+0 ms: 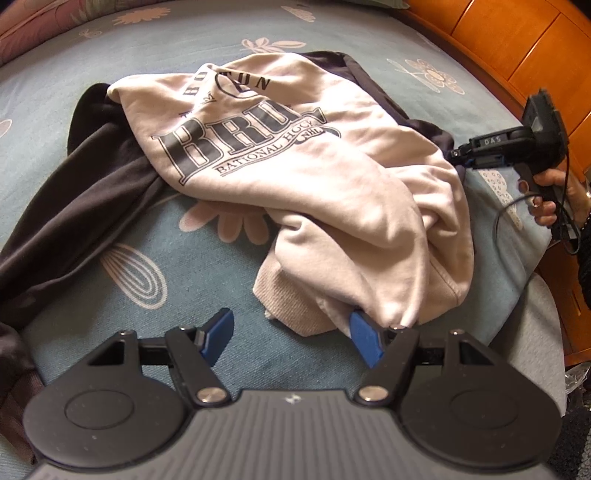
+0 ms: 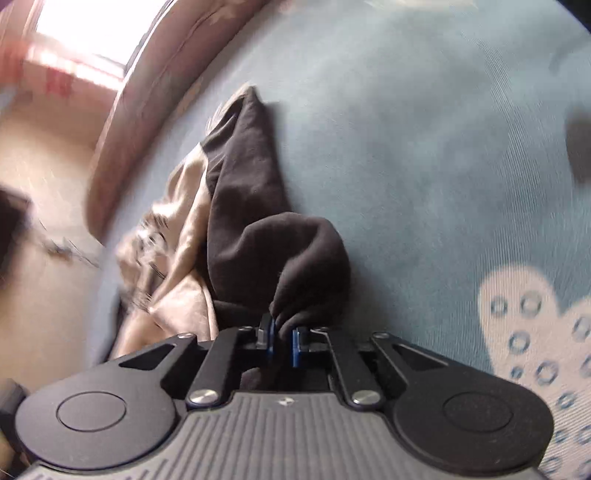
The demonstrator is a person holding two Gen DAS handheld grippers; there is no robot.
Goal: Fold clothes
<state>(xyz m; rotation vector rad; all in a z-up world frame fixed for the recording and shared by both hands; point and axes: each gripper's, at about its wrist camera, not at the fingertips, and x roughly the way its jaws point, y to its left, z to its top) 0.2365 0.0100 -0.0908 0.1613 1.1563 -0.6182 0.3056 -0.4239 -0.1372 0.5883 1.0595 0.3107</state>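
Observation:
A cream sweatshirt (image 1: 314, 166) with dark printed lettering lies crumpled on top of a dark garment (image 1: 92, 192) on a blue flowered bedspread (image 1: 147, 236). My left gripper (image 1: 290, 317) is open just above the bedspread. The sweatshirt's ribbed hem lies between its blue pads, and the right pad (image 1: 364, 341) is tucked under the cloth edge. My right gripper (image 2: 283, 328) is shut on a bunched fold of the dark garment (image 2: 258, 221) at its right edge. It also shows in the left wrist view as my right gripper (image 1: 458, 153), held by a hand (image 1: 550, 199).
Orange wooden furniture (image 1: 517, 44) runs along the bed's right side. A pink pillow or quilt edge (image 1: 37, 29) lies at the far left. In the blurred right wrist view the sweatshirt (image 2: 184, 221) lies left of the dark cloth, with the bed's edge and floor (image 2: 48, 184) beyond.

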